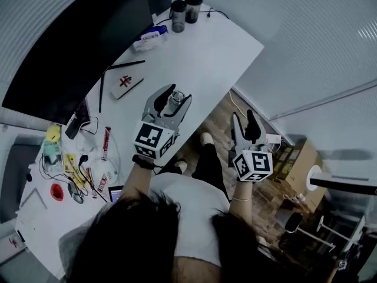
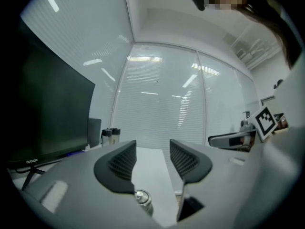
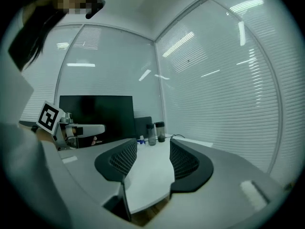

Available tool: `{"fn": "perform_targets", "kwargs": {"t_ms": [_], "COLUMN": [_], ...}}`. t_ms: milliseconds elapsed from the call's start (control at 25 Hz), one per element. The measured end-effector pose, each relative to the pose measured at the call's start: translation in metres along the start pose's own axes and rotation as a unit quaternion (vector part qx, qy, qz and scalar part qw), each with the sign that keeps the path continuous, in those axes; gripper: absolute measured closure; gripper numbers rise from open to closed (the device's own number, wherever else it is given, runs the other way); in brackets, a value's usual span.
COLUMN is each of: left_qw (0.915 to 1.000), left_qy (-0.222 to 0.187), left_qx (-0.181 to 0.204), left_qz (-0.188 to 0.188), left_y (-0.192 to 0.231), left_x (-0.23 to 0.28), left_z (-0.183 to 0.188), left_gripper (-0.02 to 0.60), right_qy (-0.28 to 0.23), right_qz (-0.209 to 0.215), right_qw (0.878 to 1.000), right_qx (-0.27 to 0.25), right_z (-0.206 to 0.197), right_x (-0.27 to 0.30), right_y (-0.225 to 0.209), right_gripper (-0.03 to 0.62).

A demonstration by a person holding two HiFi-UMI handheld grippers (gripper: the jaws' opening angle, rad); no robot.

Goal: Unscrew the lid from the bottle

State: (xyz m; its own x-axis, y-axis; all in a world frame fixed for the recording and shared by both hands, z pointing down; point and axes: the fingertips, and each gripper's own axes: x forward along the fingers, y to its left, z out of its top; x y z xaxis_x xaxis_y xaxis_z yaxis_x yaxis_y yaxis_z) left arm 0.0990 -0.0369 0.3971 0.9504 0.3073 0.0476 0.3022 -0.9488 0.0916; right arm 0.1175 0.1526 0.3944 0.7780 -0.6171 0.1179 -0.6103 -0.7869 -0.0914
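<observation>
A long white desk point(image 1: 212, 46) with a smooth top runs from the lower left to the upper right of the head view. Near its right edge, at the centre of the frame, stands the small round clear glass bottle point(image 1: 174, 101) with a silvery top. Whether that top is a screwed-on lid cannot be told.

The left gripper point(image 1: 181, 92), grey plastic with black ribbed pads, lies level over the desk with one jaw on either side of the bottle. In the left gripper view the left gripper point(image 2: 152, 144) has its jaws moderately apart. The bottle point(image 2: 142, 199) sits low in the gap, close by the base of the jaw on the left of that frame, and the pads do not press on it.

The right gripper point(image 1: 242, 115), of the same build, is held right of centre, off the desk's edge above a brown wood-look floor point(image 1: 219, 114). In the right gripper view the right gripper point(image 3: 152, 144) has its jaws apart and holds nothing; the white desk top shows beyond the gap.

Each gripper ends in a white marker cube point(image 1: 154, 139) with black squares, and a forearm reaches to each from the bottom of the head view.

A large flat black monitor point(image 1: 76, 40) fills the upper left. At the top, two dark cylindrical tumblers point(image 1: 178, 15) stand side by side; their contents cannot be seen.
</observation>
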Motion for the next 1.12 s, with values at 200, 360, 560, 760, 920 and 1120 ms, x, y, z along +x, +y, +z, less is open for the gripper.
{"fn": "perform_targets", "kwargs": {"t_ms": [200, 360, 560, 760, 920, 1120], "left_qw": [0.993, 0.9778, 0.9435, 0.9093, 0.8842, 0.8618], "left_qy": [-0.023, -0.043, -0.06, -0.059, -0.057, -0.051], "left_qx": [-0.007, -0.009, -0.014, -0.012, -0.007, -0.007], "left_qz": [0.115, 0.205, 0.326, 0.412, 0.464, 0.505], "left_y": [0.056, 0.09, 0.113, 0.107, 0.089, 0.066], "left_x": [0.001, -0.006, -0.035, -0.062, -0.091, -0.118], "left_z": [0.01, 0.023, 0.024, 0.016, 0.013, 0.005], "left_gripper": [0.328, 0.324, 0.322, 0.317, 0.316, 0.316], "right_qy": [0.009, 0.02, 0.036, 0.047, 0.057, 0.059], "right_qz": [0.137, 0.231, 0.358, 0.455, 0.517, 0.563], "right_qw": [0.99, 0.972, 0.932, 0.888, 0.853, 0.823], "right_qx": [-0.017, -0.03, -0.047, -0.05, -0.049, -0.046], "right_z": [0.016, 0.027, 0.031, 0.023, 0.015, 0.01], "right_x": [0.091, 0.148, 0.197, 0.214, 0.207, 0.189], "right_y": [0.02, 0.037, 0.075, 0.106, 0.131, 0.152], "right_gripper": [0.39, 0.381, 0.375, 0.375, 0.376, 0.375]}}
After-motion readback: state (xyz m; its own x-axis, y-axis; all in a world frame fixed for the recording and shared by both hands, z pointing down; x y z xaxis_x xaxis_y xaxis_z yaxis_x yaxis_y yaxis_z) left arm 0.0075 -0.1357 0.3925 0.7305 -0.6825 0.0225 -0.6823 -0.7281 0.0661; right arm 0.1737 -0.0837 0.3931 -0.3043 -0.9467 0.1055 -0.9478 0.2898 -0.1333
